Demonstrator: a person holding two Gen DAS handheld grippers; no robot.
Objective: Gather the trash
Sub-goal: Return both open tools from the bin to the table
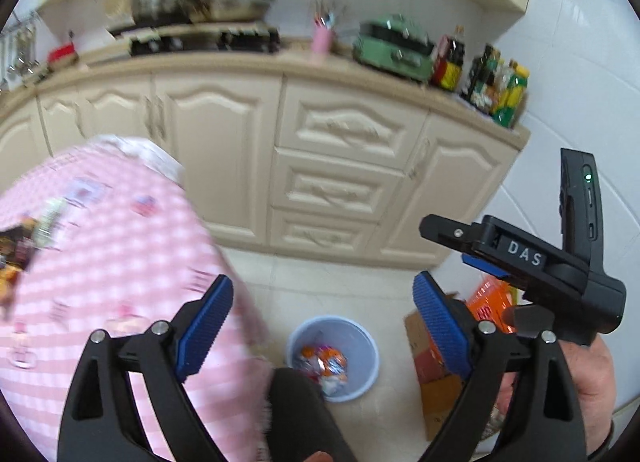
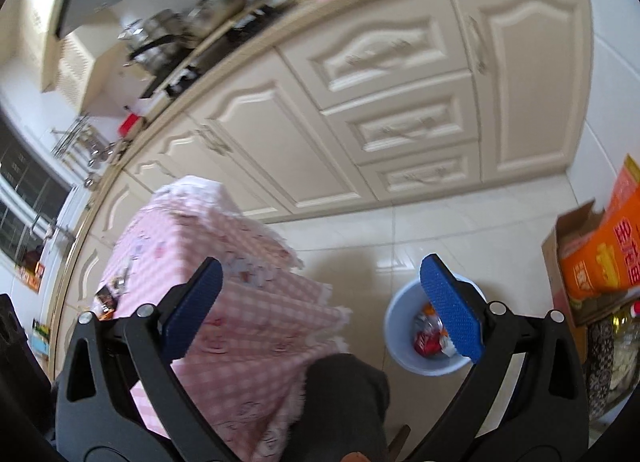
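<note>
A light blue bin stands on the floor beside the table, with crumpled wrappers inside. My left gripper hovers open and empty above it. Beside it on the right, a hand carries my right gripper, seen from the side. In the right wrist view the right gripper is open with nothing between its blue pads. Its right finger covers part of the bin and the wrappers in it. More wrappers lie on the pink checked tablecloth at far left, small and blurred.
Cream kitchen cabinets run behind the bin, with bottles and appliances on the counter. A cardboard box holding an orange pack sits on the floor right of the bin. A person's dark trouser leg is between table and bin.
</note>
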